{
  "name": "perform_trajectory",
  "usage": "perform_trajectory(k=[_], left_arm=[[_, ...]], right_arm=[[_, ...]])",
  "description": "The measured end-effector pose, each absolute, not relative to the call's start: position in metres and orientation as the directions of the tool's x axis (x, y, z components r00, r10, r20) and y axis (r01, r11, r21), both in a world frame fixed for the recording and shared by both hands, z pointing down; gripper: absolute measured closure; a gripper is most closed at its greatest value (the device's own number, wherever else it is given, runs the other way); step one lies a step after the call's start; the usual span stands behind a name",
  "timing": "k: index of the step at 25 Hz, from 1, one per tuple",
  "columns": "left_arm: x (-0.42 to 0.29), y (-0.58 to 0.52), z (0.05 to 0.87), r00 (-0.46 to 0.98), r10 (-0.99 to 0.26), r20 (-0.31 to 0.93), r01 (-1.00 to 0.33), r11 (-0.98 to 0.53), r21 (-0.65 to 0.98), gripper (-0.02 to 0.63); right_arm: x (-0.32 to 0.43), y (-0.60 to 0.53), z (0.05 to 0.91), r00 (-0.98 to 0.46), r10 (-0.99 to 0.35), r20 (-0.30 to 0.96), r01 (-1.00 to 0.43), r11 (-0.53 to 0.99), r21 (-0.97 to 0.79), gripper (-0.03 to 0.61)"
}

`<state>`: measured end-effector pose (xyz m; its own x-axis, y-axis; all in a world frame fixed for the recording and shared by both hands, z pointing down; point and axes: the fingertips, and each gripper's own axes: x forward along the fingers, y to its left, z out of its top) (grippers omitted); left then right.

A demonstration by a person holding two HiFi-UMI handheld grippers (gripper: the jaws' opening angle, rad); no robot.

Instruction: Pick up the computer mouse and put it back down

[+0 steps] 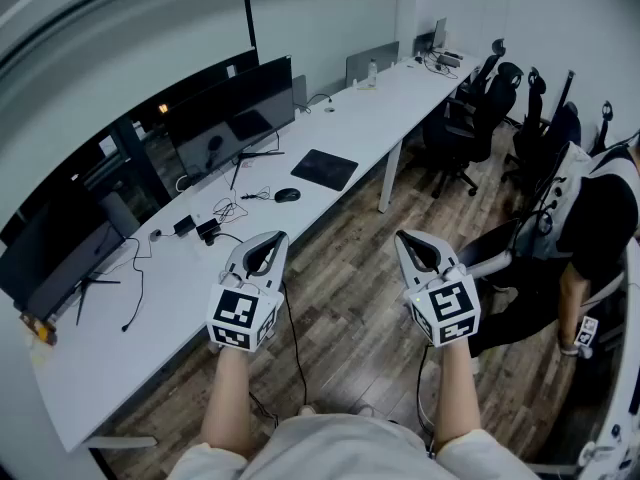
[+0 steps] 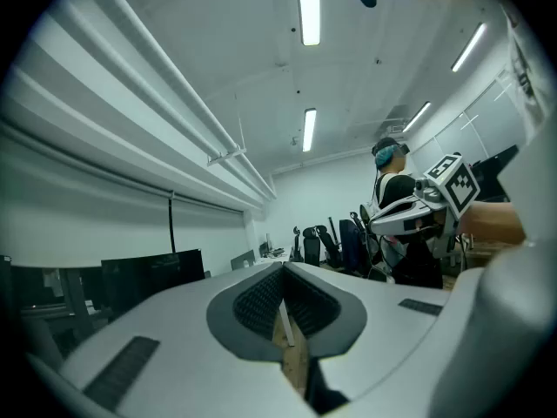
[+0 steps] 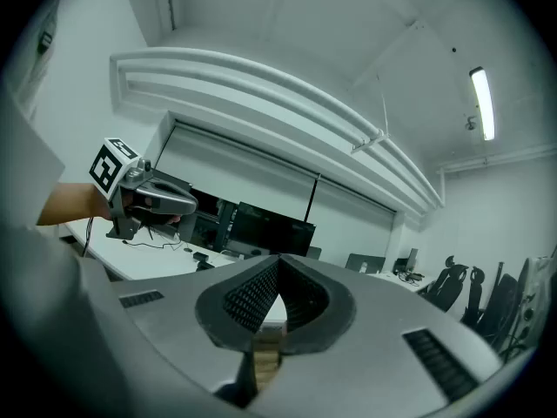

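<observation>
Well ahead of you on the long white table (image 1: 370, 118), the one computer mouse (image 1: 287, 195) lies untouched, just beside the single dark mouse pad (image 1: 324, 168) and near a tangle of cables (image 1: 235, 208). You hold two grippers over the wooden floor, short of the table's edge: the left gripper (image 1: 268, 243) and the right gripper (image 1: 412, 240) each have jaws pressed together on nothing. By my reading the pick-up hasn't begun; next, reach forward, part one gripper's jaws and lower them astride the mouse.
</observation>
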<state>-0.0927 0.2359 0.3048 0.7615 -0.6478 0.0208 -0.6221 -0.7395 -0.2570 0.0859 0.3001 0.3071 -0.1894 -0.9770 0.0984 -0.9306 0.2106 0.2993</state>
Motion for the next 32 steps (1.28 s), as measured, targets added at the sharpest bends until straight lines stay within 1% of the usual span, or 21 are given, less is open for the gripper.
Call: perform_trajectory(k=[2, 6, 10, 13, 17, 22, 28, 32], left_arm=[[-0.084, 0.235, 0.308, 0.761, -0.648, 0.027, -0.621, -0.741, -0.255, 0.598], [-0.068, 0.235, 0.309, 0.75, -0.661, 0.027, -0.637, -0.732, -0.24, 0.598], [-0.055, 0.238, 0.319, 0.731, -0.681, 0.041, -0.659, -0.721, -0.217, 0.598], [-0.048, 0.236, 0.332, 0.722, -0.689, 0.062, -0.671, -0.719, -0.182, 0.598], [-0.042, 0.215, 0.342, 0.709, -0.701, 0.08, -0.681, -0.709, -0.183, 0.598], [-0.031, 0.156, 0.355, 0.693, -0.716, 0.084, -0.69, -0.692, -0.21, 0.598], [-0.03, 0.042, 0.358, 0.691, -0.718, 0.084, -0.692, -0.691, -0.21, 0.598], [-0.039, -0.034, 0.36, 0.68, -0.726, 0.1, -0.702, -0.684, -0.199, 0.598]], right_arm=[[0.095, 0.301, 0.308, -0.196, -0.976, 0.097, -0.931, 0.216, 0.293, 0.566], [0.112, 0.304, 0.308, -0.254, -0.962, 0.099, -0.928, 0.271, 0.254, 0.563], [0.137, 0.305, 0.315, -0.249, -0.962, 0.113, -0.93, 0.27, 0.248, 0.563], [0.151, 0.3, 0.32, -0.268, -0.957, 0.108, -0.932, 0.286, 0.222, 0.563], [0.16, 0.28, 0.329, -0.298, -0.945, 0.132, -0.935, 0.317, 0.157, 0.565], [0.175, 0.227, 0.336, -0.291, -0.949, 0.124, -0.938, 0.308, 0.159, 0.565], [0.176, 0.118, 0.33, -0.277, -0.954, 0.118, -0.935, 0.296, 0.194, 0.563], [0.159, 0.042, 0.322, -0.328, -0.937, 0.119, -0.921, 0.345, 0.181, 0.564]])
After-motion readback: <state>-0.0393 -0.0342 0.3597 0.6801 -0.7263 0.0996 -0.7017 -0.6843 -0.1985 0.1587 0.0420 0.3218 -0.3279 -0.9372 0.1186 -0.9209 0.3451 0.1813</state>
